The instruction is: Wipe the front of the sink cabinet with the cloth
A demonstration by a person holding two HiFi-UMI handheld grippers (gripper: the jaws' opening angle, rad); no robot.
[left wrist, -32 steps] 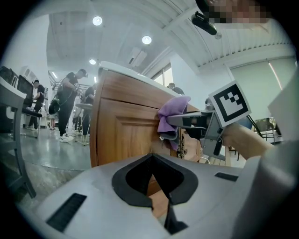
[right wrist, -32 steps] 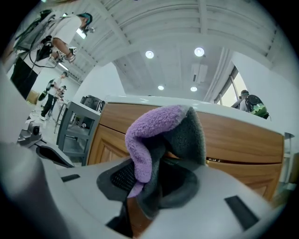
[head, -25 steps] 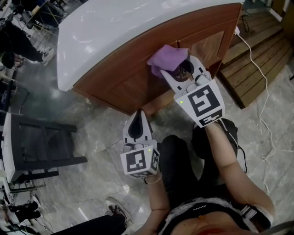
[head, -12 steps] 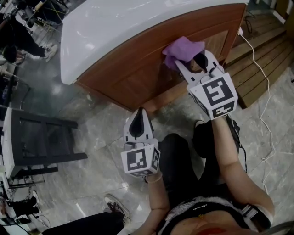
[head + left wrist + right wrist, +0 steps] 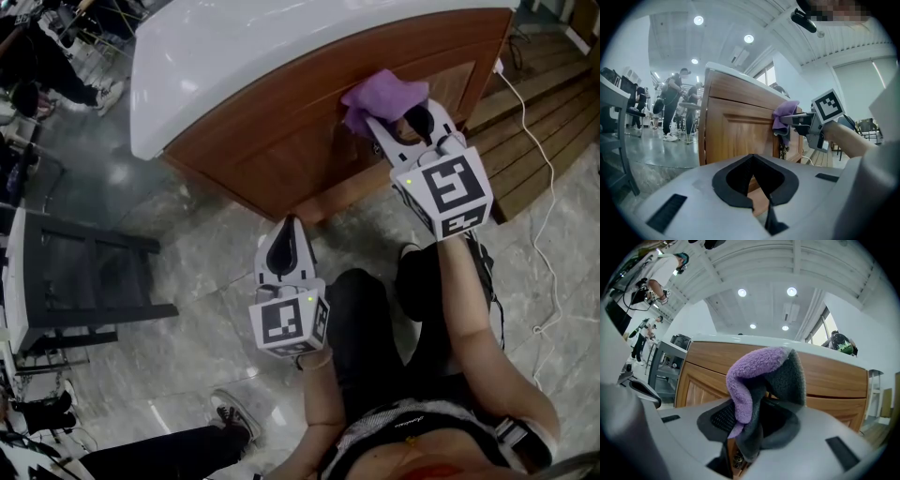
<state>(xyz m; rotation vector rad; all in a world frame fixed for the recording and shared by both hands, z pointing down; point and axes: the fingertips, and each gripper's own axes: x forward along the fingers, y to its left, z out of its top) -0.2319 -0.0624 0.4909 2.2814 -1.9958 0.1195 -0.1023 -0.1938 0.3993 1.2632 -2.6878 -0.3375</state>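
The right gripper (image 5: 401, 120) is clamped on the purple cloth (image 5: 382, 94); in the right gripper view a folded wad of it, purple outside and grey inside, fills the gap between the jaws and bulges out ahead of them. That wad presses on the wooden front of the sink cabinet (image 5: 272, 141), high up, just under the white tabletop (image 5: 262, 47) and beside the framed panel at the cabinet's right end.

Over the last second the cloth has slid along the front toward that right end and a little upward, so the wipe is under way. By my reading the middle stretch has been passed over, while the right panel and the lower rail are probably yet to be covered.

The left gripper (image 5: 288, 234) hangs apart from the work, low over the marble floor (image 5: 187, 272) near the person's knee, jaws together with nothing between them.

As for containers, the cabinet doors look closed, so whatever is inside stays out of sight, and no basin shows on top.
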